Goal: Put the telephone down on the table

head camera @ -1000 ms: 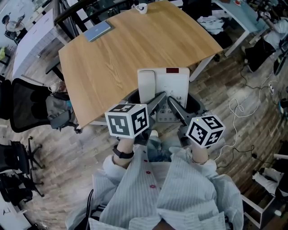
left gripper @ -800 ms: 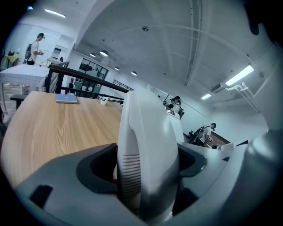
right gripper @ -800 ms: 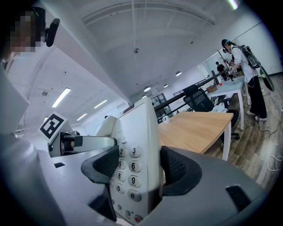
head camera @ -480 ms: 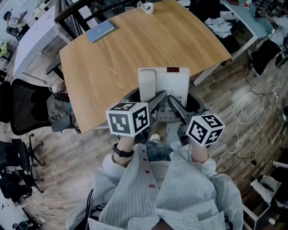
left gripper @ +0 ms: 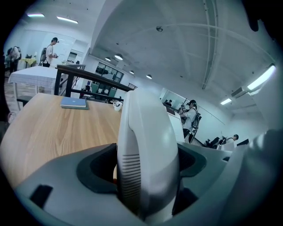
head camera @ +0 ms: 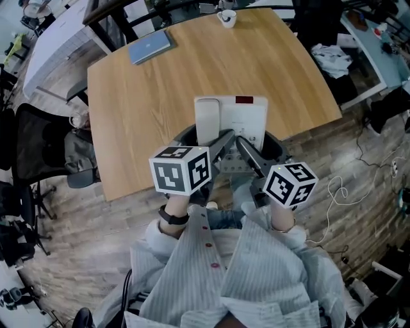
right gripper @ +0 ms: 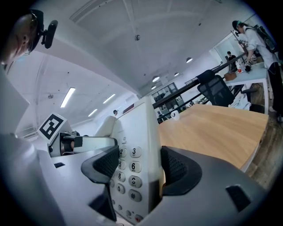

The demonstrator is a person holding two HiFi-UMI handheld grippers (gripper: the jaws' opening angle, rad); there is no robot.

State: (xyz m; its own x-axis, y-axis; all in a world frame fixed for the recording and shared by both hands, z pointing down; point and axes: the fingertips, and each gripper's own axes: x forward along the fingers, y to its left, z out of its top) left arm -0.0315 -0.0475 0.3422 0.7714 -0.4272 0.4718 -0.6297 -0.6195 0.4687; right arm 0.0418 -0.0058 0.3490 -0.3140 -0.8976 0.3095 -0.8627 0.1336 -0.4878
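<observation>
A white desk telephone with its handset on the left side is held flat in the air over the near edge of the wooden table. My left gripper is shut on the handset side; the handset fills the space between the jaws. My right gripper is shut on the keypad side, with its black pads pressed on the telephone body beside the number keys.
On the table's far side lie a blue notebook and a white cup. A black office chair stands left of the table. Cables and clothes lie on the wooden floor at the right. People stand far off in the room.
Both grippers keep the same hold on the telephone. The table has shifted a little to the right and nearer under it as the view turned.
</observation>
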